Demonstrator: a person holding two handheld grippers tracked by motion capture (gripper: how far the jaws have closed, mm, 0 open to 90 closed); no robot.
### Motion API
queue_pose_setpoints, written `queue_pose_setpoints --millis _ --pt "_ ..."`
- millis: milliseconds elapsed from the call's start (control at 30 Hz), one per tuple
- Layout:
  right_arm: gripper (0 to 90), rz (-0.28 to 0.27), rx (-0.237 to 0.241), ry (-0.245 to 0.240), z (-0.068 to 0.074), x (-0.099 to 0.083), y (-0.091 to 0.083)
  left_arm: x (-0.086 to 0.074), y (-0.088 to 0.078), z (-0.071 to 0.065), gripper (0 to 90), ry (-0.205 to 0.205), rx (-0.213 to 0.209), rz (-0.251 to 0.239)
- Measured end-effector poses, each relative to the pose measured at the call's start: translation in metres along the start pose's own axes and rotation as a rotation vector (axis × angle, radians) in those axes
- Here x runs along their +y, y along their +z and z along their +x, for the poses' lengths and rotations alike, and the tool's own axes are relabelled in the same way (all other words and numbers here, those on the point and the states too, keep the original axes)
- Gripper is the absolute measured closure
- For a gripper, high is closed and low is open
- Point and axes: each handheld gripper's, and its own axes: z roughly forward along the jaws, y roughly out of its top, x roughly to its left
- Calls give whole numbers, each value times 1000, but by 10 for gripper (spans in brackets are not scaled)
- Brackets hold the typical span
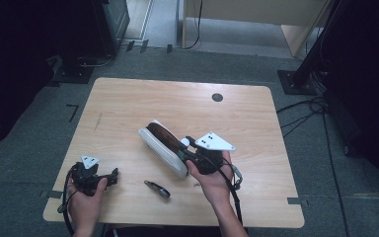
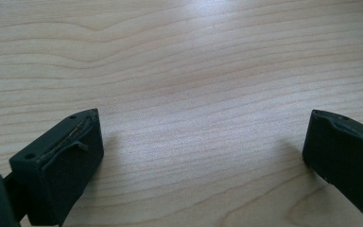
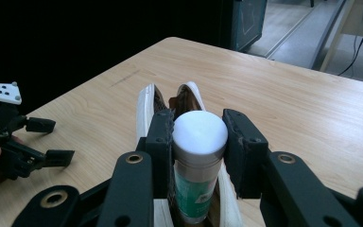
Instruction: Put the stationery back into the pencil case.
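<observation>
At the left edge of the light wooden table (image 1: 128, 98), the left gripper (image 1: 109, 177) rests with its jaws wide apart over bare wood. A small dark tool (image 1: 158, 189) lies nearby. Right of centre, the right gripper (image 3: 199, 142) clamps a white-capped green tube (image 3: 198, 161) inside the open white pouch (image 1: 163, 143). Grey carpet (image 1: 335, 168) and dark stands surround the table.

High view overhead, facing forward–down on the surface (image 1: 128, 113); both gripper views close, low — sharing that wood.
</observation>
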Motion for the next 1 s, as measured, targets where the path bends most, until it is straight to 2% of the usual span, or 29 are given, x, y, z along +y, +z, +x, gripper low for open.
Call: queue_pose_setpoints --millis 300,567,1000 --pt "654 29 29 4 3 -1 28 0 0 0 0 -1 -1 -2" --pt "650 77 41 8 2 -5 43 0 0 0 0 1 -2 -2" --pt "584 67 40 21 -2 -6 42 0 0 0 0 3 -3 1"
